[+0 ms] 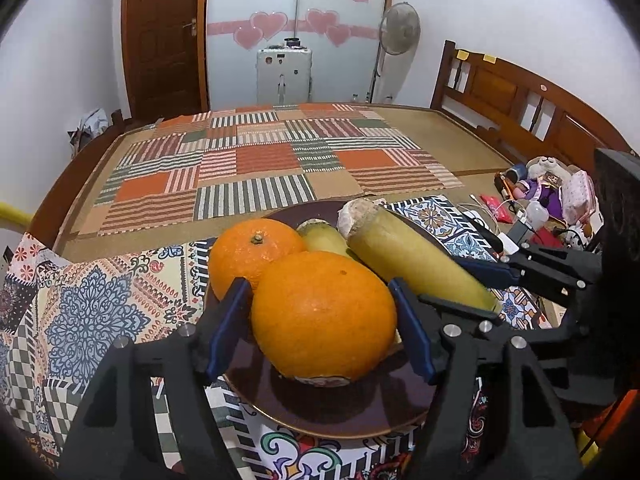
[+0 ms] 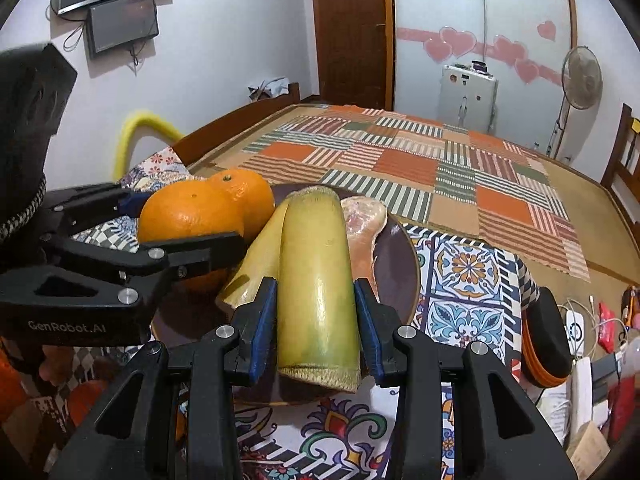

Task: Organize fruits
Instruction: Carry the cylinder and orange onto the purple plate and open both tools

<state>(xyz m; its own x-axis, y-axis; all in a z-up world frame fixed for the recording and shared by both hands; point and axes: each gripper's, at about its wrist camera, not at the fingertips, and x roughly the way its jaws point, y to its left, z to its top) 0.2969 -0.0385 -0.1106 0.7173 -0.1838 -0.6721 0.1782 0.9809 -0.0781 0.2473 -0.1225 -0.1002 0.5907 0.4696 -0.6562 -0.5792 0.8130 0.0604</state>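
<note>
While on the plate [image 1: 280,400]:
near orange [image 1: 324,316]: round, firm, slippery; left gripper [image 1: 320,332] straddles it, pads apart.
cane piece [image 2: 316,280]: stiff; right gripper [image 2: 316,320] clamps its near end.

Left gripper [image 1: 322,322] straddles the near orange [image 1: 324,314] on the dark plate [image 1: 320,412], blue pads just beside its skin.

The near orange [image 1: 324,316] hides the second cane piece [image 1: 324,236] at 12 o'clock; the plate [image 1: 320,408] rim vanishes behind gripper arms at 6.
</note>
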